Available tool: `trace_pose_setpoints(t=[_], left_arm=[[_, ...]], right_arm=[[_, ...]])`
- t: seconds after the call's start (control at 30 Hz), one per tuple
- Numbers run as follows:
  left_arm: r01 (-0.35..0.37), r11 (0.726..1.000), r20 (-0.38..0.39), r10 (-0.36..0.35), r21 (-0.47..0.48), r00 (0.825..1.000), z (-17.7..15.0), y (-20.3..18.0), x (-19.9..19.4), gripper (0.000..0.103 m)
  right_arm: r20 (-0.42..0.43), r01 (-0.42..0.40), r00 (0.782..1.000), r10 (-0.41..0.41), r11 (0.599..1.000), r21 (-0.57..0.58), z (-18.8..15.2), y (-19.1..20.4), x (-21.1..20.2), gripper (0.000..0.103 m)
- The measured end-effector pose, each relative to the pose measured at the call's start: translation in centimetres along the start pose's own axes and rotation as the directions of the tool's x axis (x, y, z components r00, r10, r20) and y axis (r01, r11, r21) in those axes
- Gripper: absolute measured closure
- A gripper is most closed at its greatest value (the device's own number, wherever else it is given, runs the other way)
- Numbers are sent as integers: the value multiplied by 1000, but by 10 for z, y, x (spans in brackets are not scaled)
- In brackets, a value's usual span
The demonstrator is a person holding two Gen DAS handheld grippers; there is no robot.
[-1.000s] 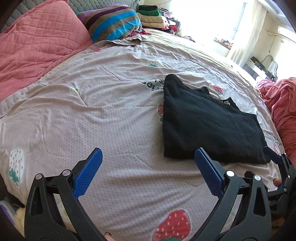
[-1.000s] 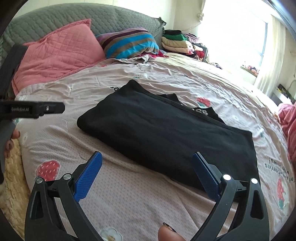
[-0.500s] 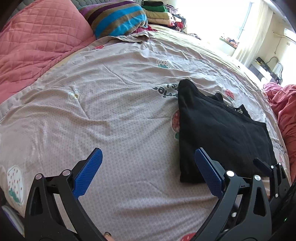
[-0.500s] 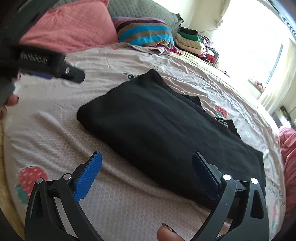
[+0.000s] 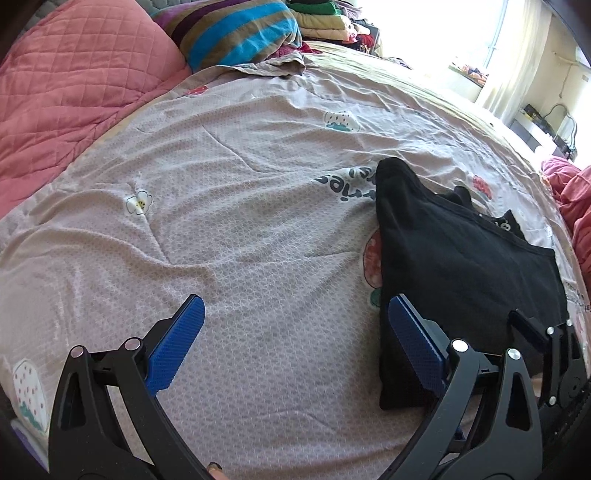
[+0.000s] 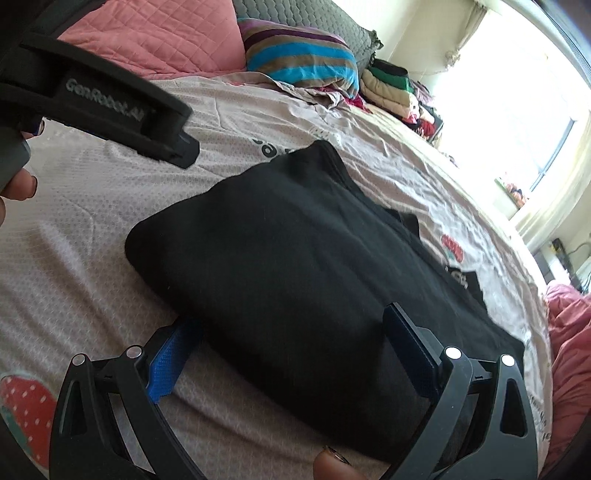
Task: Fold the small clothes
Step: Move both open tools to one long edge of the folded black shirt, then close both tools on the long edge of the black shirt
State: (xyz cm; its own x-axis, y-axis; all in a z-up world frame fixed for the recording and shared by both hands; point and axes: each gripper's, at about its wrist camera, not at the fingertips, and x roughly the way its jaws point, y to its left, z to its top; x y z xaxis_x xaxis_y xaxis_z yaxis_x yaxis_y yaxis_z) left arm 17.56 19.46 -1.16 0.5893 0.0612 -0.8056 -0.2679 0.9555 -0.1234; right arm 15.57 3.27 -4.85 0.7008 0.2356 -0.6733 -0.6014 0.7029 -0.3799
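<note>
A folded black garment [image 5: 454, 258] [image 6: 295, 258] lies flat on the grey printed bedsheet [image 5: 240, 221]. My left gripper [image 5: 295, 325] is open over bare sheet, with its right finger at the garment's near left corner. My right gripper [image 6: 291, 339] is open and straddles the garment's near edge, so the cloth lies between its blue pads; the left pad [image 6: 170, 362] is at the sheet beside the fold. The right gripper's body [image 5: 546, 354] shows at the right of the left wrist view. The left gripper's body [image 6: 110, 107] crosses the upper left of the right wrist view.
Pink quilted pillows [image 5: 74, 92] and a striped pillow [image 5: 236, 33] lie at the head of the bed. A pile of folded clothes [image 6: 388, 88] sits beyond them. A pink blanket [image 6: 569, 350] bunches at the right edge. A person's fingers [image 6: 18, 184] hold the left tool.
Both grippers have moved forward and lower toward the bed. The right gripper now reaches over the garment's near edge; the left has shifted so the garment sits at its right finger.
</note>
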Motion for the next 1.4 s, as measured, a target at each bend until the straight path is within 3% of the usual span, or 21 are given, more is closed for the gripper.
trace_pose_setpoints(t=[0.23,0.33,0.4,0.43,0.5,0.53,0.6,0.77,0.93,1.07,1.17,1.33,1.4], left_arm=[[-12,1000,-11,12,3,1000,9,-4,12,10],[20,1000,-24,-20,-9,1000,16,-9,18,10],[82,996,-42,-83,-30,996,21,-12,22,10],[109,993,-51,-111,-44,992,23,-14,24,10],[152,986,-69,-156,-65,985,27,-20,29,10],[159,985,-76,-164,-68,983,28,-22,30,10],[178,981,-92,-185,-76,978,32,-28,35,10],[214,970,-139,-229,-111,964,37,-37,50,10],[290,943,-165,-316,-166,934,40,-48,62,10],[291,946,-157,-312,-142,937,43,-60,59,10],[318,938,-150,-337,-135,930,45,-69,55,29],[348,930,-143,-362,-117,921,45,-78,48,71],[353,930,-134,-364,-100,922,45,-85,41,78]], right_arm=[[45,43,998,-41,997,-62,10,3,9,6],[84,66,995,-61,996,-56,10,0,3,11],[108,46,993,-41,998,-47,9,-3,-3,32],[115,35,993,-30,998,-46,8,-2,-6,37],[119,-16,993,21,999,-45,6,-3,-9,66],[114,-51,992,55,998,-37,6,-4,-10,69],[123,-44,991,49,998,-47,5,-3,-12,81],[163,-56,985,59,998,-22,3,-8,-21,85],[186,-92,979,86,995,25,1,-17,-29,86],[213,-102,973,87,993,58,-2,-25,-37,86],[226,-110,970,88,990,85,-5,-31,-43,87],[242,-109,967,76,986,124,-8,-38,-52,87],[245,-111,967,75,984,138,-11,-38,-54,88]])
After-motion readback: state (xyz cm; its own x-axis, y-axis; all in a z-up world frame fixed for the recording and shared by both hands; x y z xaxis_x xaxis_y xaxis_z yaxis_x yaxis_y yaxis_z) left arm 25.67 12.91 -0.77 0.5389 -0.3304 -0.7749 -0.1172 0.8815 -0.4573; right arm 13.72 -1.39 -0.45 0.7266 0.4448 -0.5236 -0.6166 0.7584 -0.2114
